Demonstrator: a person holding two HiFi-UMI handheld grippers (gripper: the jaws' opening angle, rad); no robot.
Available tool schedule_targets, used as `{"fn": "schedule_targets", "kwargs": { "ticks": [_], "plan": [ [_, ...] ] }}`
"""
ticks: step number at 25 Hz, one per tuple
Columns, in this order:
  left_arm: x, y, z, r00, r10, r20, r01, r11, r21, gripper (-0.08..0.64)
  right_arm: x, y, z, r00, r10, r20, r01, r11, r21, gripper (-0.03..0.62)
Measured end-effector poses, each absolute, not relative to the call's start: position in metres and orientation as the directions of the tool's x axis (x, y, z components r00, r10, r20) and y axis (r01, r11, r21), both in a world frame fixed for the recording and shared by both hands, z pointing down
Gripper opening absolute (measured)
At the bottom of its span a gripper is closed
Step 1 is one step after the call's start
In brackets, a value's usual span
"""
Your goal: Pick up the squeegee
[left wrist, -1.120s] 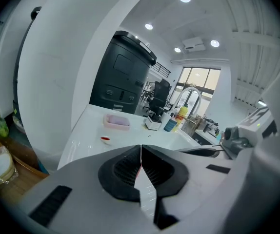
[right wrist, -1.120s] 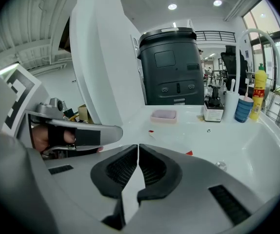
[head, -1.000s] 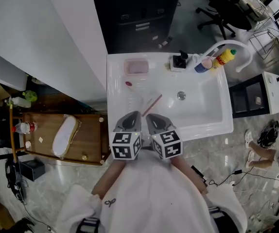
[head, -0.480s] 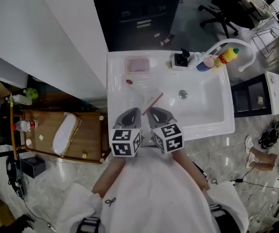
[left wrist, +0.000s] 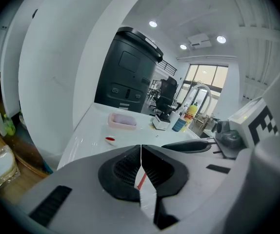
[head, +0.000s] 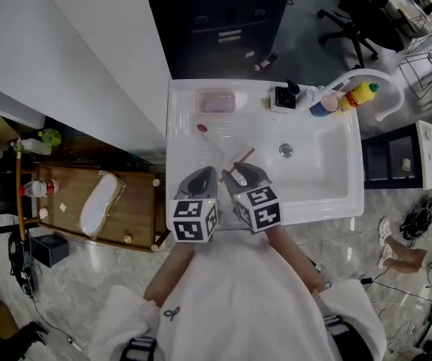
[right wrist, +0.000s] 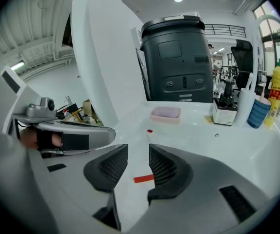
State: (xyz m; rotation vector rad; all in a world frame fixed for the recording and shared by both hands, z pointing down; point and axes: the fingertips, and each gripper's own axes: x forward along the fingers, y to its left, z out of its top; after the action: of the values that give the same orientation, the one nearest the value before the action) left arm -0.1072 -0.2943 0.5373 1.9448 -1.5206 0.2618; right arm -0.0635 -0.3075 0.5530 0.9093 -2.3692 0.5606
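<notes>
Judging from how things lie, the pickup is hardly begun. The squeegee (head: 240, 159) is not yet lifted and is seen lying flat on the white sink (head: 336, 198), just ahead of the tips of the right tongs (head: 238, 173) and slanting away from them. The jaws of the right tongs have just been opening and are now spread. A short red stretch of the squeegee is framed in the gap between them, but it is not pressed by either pad, so nothing is gripped. The left tongs (head: 202, 176), held just beside the right pair, are pressed together with nothing pinched. What is left, it is judged, is to bring the spread jaws down around the squeegee, close them and lift.

The whole length of the squeegee is given only by the head view, as is the pink dish (head: 217, 101) well beyond both pairs of tongs. Jaw state cannot be read from above; it is settled only by the two gripper views. In these only a small red piece of the squeegee is caught. In the right gripper view the left tongs are also shown at the left edge, with a person's fingers (right wrist: 36, 139) wrapped on the handle.
</notes>
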Motion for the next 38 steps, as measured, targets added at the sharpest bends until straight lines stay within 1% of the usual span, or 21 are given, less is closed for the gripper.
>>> {"fn": "schedule_targets", "kwargs": {
  "ticks": [5, 8, 14, 29, 38],
  "plan": [
    [-0.104, -0.306, 0.542, 0.298, -0.792, 0.533, -0.928, -0.108, 0.357, 0.028, -0.063, -0.322, 0.557, -0.641, -0.467, 0.609, -0.692, 0.694, -0.197, 0.143],
    [-0.103, -0.31, 0.543, 0.293, -0.789, 0.541, -0.93, -0.103, 0.354, 0.028, -0.064, -0.331, 0.56, -0.649, -0.452, 0.612, -0.68, 0.705, -0.201, 0.162],
    [-0.103, -0.311, 0.548, 0.289, -0.778, 0.558, -0.932, -0.095, 0.349, 0.028, -0.066, -0.342, 0.567, -0.646, -0.439, 0.625, -0.679, 0.705, -0.206, 0.173],
    [-0.108, -0.319, 0.56, 0.271, -0.761, 0.59, -0.938, -0.071, 0.34, 0.028, -0.076, -0.361, 0.595, -0.636, -0.395, 0.663, -0.658, 0.726, -0.198, 0.176],
    [-0.115, -0.318, 0.568, 0.253, -0.749, 0.613, -0.939, -0.036, 0.343, 0.028, -0.083, -0.366, 0.606, -0.624, -0.348, 0.699, -0.646, 0.734, -0.211, 0.176]
  ]
}}
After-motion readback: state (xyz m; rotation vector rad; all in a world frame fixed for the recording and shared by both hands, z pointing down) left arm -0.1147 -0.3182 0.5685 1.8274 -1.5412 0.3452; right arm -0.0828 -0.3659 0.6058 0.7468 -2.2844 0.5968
